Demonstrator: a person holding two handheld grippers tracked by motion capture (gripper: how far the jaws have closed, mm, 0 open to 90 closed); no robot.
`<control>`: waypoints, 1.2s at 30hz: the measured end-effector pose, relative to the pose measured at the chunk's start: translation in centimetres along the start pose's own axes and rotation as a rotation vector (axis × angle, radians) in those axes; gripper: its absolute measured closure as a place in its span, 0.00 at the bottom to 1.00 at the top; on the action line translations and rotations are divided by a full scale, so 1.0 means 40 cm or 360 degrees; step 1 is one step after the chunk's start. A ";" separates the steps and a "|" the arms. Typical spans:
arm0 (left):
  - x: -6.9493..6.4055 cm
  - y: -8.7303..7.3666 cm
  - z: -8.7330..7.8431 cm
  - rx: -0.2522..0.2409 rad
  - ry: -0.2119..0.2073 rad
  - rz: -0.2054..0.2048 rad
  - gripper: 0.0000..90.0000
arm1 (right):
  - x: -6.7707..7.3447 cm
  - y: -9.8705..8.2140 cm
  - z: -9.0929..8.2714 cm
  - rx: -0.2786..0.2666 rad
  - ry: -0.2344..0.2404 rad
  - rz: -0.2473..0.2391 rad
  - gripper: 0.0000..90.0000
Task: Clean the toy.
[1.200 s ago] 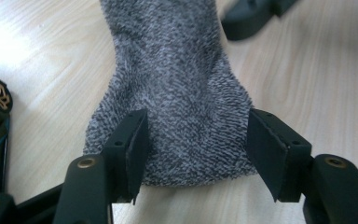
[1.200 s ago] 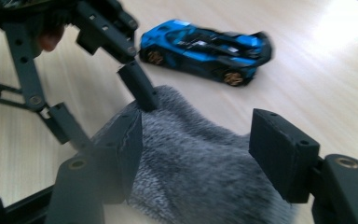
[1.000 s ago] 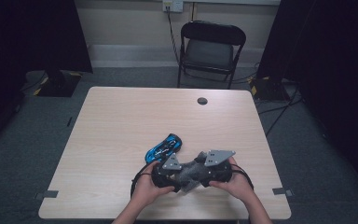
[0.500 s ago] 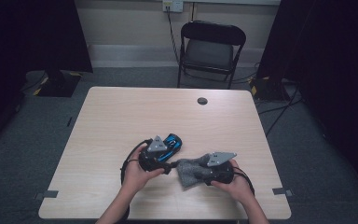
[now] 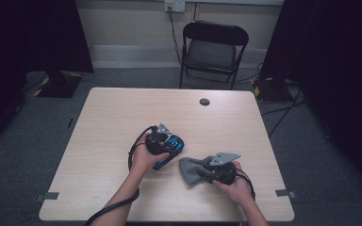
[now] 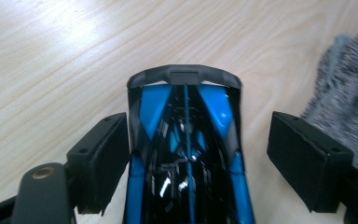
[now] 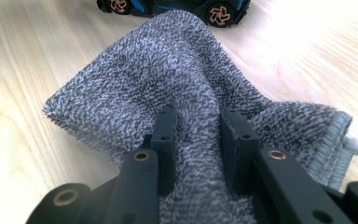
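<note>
Grey terry cloth, near the desk's front edge, is soft and floppy; right claw has just been closing, pinching a fold. Left claw, just opening, straddles the slick toy car; grab its sides.

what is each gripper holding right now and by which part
The right gripper pinches a bunched fold of the grey terry cloth. The left gripper holds nothing: its jaws, just opening, straddle the blue and black toy car without pressing it.

blue and black toy car; speckled grey cloth; pale wood-grain table
</note>
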State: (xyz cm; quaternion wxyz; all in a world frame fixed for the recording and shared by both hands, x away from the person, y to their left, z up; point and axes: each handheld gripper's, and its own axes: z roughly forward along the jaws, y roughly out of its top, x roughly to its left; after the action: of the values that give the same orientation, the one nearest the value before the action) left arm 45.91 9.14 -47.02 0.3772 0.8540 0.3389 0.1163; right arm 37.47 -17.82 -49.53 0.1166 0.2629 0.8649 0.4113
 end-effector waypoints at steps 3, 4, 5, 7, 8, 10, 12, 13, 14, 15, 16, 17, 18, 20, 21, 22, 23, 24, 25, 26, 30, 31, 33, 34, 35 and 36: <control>0.002 -0.003 0.015 -0.0007 -0.0023 -0.0023 0.22 | -0.002 -0.007 0.000 -0.0027 0.0009 0.0034 0.77; 0.003 -0.003 0.023 0.0021 -0.0008 -0.0003 0.22 | -0.004 -0.009 0.000 -0.0037 0.0015 0.0049 0.77; 0.002 -0.003 0.031 0.0022 -0.0012 -0.0013 0.21 | -0.005 -0.011 -0.001 -0.0044 0.0020 0.0059 0.77; 0.003 -0.001 0.039 0.0034 -0.0018 0.0006 0.22 | -0.004 -0.010 -0.001 -0.0043 0.0016 0.0054 0.77; 0.002 0.000 0.043 0.0034 -0.0011 0.0008 0.22 | -0.003 -0.011 -0.001 -0.0043 0.0015 0.0055 0.77; 0.001 0.001 0.050 0.0038 0.0008 0.0005 0.21 | -0.004 -0.011 -0.001 -0.0044 0.0015 0.0058 0.77; 0.001 0.000 0.058 0.0070 0.0011 0.0014 0.22 | -0.004 -0.011 -0.001 -0.0043 0.0018 0.0058 0.77; 0.001 -0.002 0.062 0.0068 0.0023 0.0014 0.22 | -0.005 -0.011 0.000 -0.0043 0.0020 0.0059 0.77; 0.001 -0.003 0.064 0.0076 0.0003 0.0000 0.22 | -0.004 -0.010 -0.001 -0.0042 0.0018 0.0057 0.77; 0.001 -0.003 0.068 0.0065 0.0021 0.0021 0.22 | -0.004 -0.010 -0.001 -0.0043 0.0017 0.0055 0.77; 0.000 -0.004 0.071 0.0061 0.0019 0.0015 0.23 | -0.003 -0.010 0.000 -0.0043 0.0013 0.0054 0.77; 0.000 -0.003 0.073 0.0078 0.0014 0.0011 0.24 | -0.003 -0.010 0.000 -0.0043 0.0012 0.0053 0.77; -0.001 -0.004 0.076 0.0077 0.0019 0.0019 0.23 | -0.003 -0.011 0.000 -0.0044 0.0013 0.0054 0.77; -0.001 -0.004 0.078 0.0059 0.0034 0.0009 0.25 | -0.003 -0.010 -0.001 -0.0043 0.0014 0.0058 0.77; -0.001 -0.004 0.079 0.0056 0.0034 0.0008 0.25 | -0.003 -0.011 0.000 -0.0044 0.0014 0.0058 0.77; -0.003 -0.004 0.079 0.0062 0.0041 0.0026 0.26 | -0.003 -0.011 -0.001 -0.0043 0.0013 0.0057 0.77; -0.004 -0.004 0.079 0.0065 0.0045 0.0036 0.26 | -0.003 -0.011 0.000 -0.0044 0.0013 0.0059 0.77; -0.004 -0.004 0.080 0.0061 0.0050 0.0039 0.26 | -0.003 -0.011 0.000 -0.0044 0.0013 0.0058 0.77; -0.006 -0.004 0.081 0.0061 0.0062 0.0048 0.26 | -0.003 -0.011 0.000 -0.0044 0.0012 0.0059 0.77; -0.006 -0.004 0.081 0.0061 0.0062 0.0048 0.26 | -0.003 -0.011 0.000 -0.0044 0.0010 0.0060 0.77; -0.008 -0.006 0.079 0.0062 0.0061 0.0031 0.27 | -0.002 -0.011 0.000 -0.0045 0.0006 0.0060 0.77; -0.008 -0.005 0.079 0.0063 0.0065 0.0030 0.27 | -0.001 -0.011 0.000 -0.0045 0.0004 0.0061 0.77; -0.009 -0.006 0.079 0.0060 0.0065 0.0029 0.28 | -0.001 -0.011 0.000 -0.0043 0.0002 0.0057 0.77; -0.009 -0.006 0.079 0.0060 0.0065 0.0032 0.28 | 0.000 -0.011 0.000 -0.0042 -0.0001 0.0057 0.77; -0.009 -0.006 0.078 0.0060 0.0067 0.0034 0.28 | 0.000 -0.011 0.000 -0.0042 -0.0001 0.0057 0.77; -0.010 -0.007 0.078 0.0055 0.0071 0.0030 0.28 | 0.000 -0.011 0.000 -0.0043 0.0000 0.0058 0.77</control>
State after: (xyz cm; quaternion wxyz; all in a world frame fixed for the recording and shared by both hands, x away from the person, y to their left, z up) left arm 46.92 7.24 -49.35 0.3535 0.8607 0.3412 0.1331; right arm 37.32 -18.06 -49.84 0.1125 0.2769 0.8544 0.4251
